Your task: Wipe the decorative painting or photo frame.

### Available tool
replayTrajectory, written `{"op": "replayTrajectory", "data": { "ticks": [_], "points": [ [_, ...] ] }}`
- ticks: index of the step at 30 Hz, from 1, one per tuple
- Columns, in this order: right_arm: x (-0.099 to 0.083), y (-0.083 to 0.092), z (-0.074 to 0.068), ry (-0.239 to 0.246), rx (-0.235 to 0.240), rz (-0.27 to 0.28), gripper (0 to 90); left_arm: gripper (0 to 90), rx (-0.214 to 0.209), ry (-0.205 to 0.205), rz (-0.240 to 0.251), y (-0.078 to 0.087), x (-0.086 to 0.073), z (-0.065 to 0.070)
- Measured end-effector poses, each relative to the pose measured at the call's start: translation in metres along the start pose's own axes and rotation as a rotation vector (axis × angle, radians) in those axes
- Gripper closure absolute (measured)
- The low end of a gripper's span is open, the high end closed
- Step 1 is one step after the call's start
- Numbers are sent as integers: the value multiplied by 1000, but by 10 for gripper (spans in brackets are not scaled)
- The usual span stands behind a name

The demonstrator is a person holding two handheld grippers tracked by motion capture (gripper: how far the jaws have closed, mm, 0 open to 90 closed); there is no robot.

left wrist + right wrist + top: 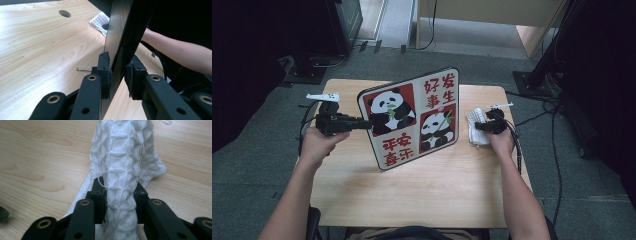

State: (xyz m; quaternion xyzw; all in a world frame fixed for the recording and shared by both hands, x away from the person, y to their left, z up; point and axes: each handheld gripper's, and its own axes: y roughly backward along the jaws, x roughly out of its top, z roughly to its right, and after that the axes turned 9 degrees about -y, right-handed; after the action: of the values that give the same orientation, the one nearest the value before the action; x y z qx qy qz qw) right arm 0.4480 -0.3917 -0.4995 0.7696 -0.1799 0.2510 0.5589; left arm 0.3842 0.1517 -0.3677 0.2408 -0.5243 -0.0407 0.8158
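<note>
A flat board (412,117) printed with two pandas and red characters stands on edge over the wooden table (412,195), tilted. My left gripper (368,123) is shut on its left edge; in the left gripper view both pads (105,72) press the dark board (117,30) from either side. At the table's right, my right gripper (479,126) rests low on a white waffle-weave cloth (475,131). In the right gripper view a bunched ridge of the cloth (122,150) fills the gap of the gripper (120,192) and touches both pads.
The table has a round cable hole (64,13), and a small metal piece (83,68) lies near the board's lower edge. Cables (557,130) trail over the grey carpet to the right. Black stands (312,70) and a desk leg (417,30) sit beyond the table's far edge.
</note>
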Motion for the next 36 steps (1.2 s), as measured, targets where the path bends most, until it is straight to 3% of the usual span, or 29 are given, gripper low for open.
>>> {"op": "replayTrajectory", "data": {
  "ticks": [4, 7, 13, 16, 20, 36],
  "points": [
    [2, 1, 1, -14, -1, -7, 575, 755, 0, 2, 1, 0, 0, 0],
    [3, 4, 3, -42, 6, -1, 548, 755, -1, 4, 0, 0, 0, 0],
    [6, 11, -1, -51, 21, 17, 466, 752, 7, 4, -2, 0, 0, 1],
    [7, 16, -4, -31, 9, 24, 452, 742, 17, 3, -5, 0, 1, 1],
    [7, 24, -7, -24, 8, 38, 452, 657, 54, 9, -10, 0, 1, 1],
    [6, 48, -15, 21, 37, 50, 449, 468, 130, -13, 4, 0, -1, -2]
  ]
}}
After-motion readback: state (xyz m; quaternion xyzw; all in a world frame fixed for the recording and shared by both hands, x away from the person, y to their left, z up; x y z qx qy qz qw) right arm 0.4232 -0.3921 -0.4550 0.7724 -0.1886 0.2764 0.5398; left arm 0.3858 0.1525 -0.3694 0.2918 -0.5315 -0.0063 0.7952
